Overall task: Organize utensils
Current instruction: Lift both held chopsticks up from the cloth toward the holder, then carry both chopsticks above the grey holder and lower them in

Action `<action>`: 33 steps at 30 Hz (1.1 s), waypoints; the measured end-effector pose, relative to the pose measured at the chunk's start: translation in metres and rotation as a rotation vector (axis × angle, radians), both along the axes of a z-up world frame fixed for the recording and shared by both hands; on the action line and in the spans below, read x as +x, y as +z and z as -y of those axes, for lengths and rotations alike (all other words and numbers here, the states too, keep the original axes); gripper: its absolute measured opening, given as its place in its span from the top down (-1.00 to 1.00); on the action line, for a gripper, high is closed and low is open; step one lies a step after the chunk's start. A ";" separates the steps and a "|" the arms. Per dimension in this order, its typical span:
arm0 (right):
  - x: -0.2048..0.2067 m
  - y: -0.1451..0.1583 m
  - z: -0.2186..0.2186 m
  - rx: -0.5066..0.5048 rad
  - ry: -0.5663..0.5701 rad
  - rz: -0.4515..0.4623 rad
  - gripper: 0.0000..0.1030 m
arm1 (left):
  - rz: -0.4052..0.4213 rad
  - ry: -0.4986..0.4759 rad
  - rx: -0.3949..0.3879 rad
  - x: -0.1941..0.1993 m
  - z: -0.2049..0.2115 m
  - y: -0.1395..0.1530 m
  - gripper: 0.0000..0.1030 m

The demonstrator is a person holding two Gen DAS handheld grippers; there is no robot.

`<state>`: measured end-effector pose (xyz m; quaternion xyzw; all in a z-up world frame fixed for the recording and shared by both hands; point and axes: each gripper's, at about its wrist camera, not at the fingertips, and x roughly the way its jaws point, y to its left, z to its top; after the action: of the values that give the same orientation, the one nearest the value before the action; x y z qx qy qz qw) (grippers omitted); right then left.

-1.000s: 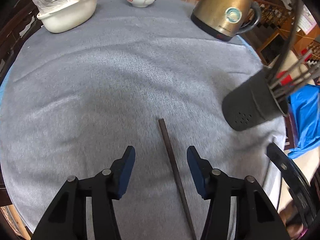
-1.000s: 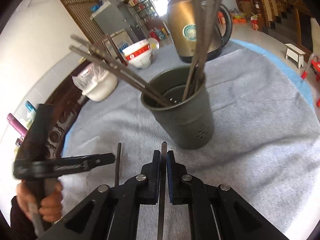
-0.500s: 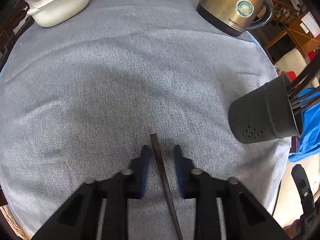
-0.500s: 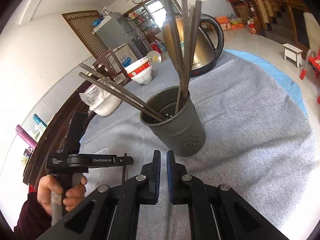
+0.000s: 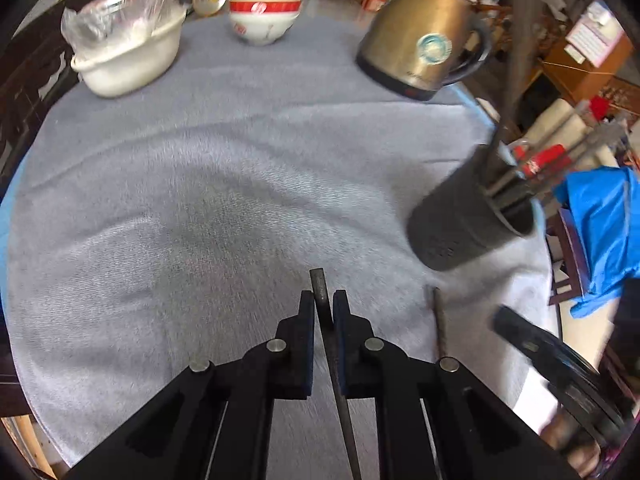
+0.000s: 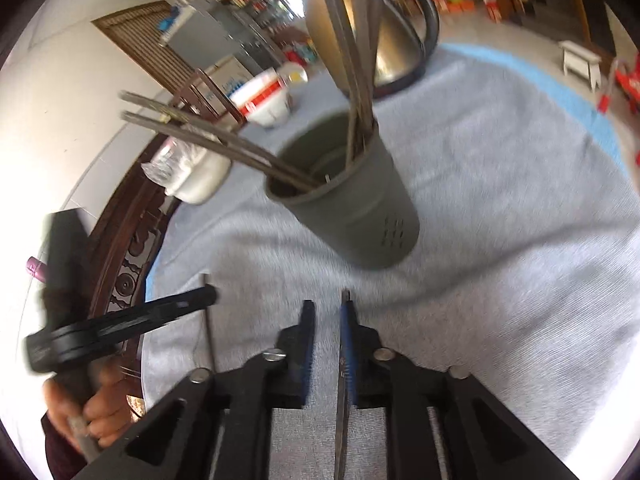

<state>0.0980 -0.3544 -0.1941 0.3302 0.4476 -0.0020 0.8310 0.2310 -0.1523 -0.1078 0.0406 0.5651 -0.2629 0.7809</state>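
A round table (image 5: 224, 148) carries a grey cloth, with a blue layer showing at its rim. Around it the room shows a white wall, a wooden lattice door, a grey cabinet, and stairs and a small white stool on a tiled floor. On the table stand one brass kettle (image 5: 420, 52), one red-and-white bowl (image 5: 264, 12), one white tub (image 5: 128, 60) with a plastic bag in it, and one dark holder (image 6: 352, 216) near the right edge. The holder has about seven chopsticks (image 6: 216, 136) in it, two leaning left and the rest upright, though blur makes the count unsure. The left hand-held gripper (image 5: 324, 312) is closed tight on one chopstick (image 5: 320, 288), whose tip pokes out past the pads. The right hand-held gripper (image 6: 326, 312) is opening; a second chopstick (image 6: 345, 344) lies along its right pad, the left pad standing clear of it. A hand (image 6: 96, 408) grips the left tool's handle.
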 end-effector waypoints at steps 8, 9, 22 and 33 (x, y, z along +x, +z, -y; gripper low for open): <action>0.033 -0.027 -0.021 -0.119 0.046 -0.084 0.28 | 0.073 -0.037 -0.093 -0.024 -0.019 0.047 0.83; 0.038 -0.030 -0.025 -0.137 0.059 -0.098 0.33 | 0.081 -0.038 -0.100 -0.026 -0.021 0.051 0.83; 0.035 -0.019 -0.040 -0.267 0.082 -0.115 0.85 | 0.182 -0.035 -0.142 -0.046 -0.034 0.091 0.86; -0.018 0.079 -0.020 -0.229 -0.039 0.206 0.88 | 0.300 -0.013 -0.188 -0.067 -0.037 0.133 0.87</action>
<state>0.0798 -0.3340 -0.1156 0.2405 0.3505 -0.0351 0.9045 0.1638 -0.1153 0.0248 0.0101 0.4147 -0.3106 0.8552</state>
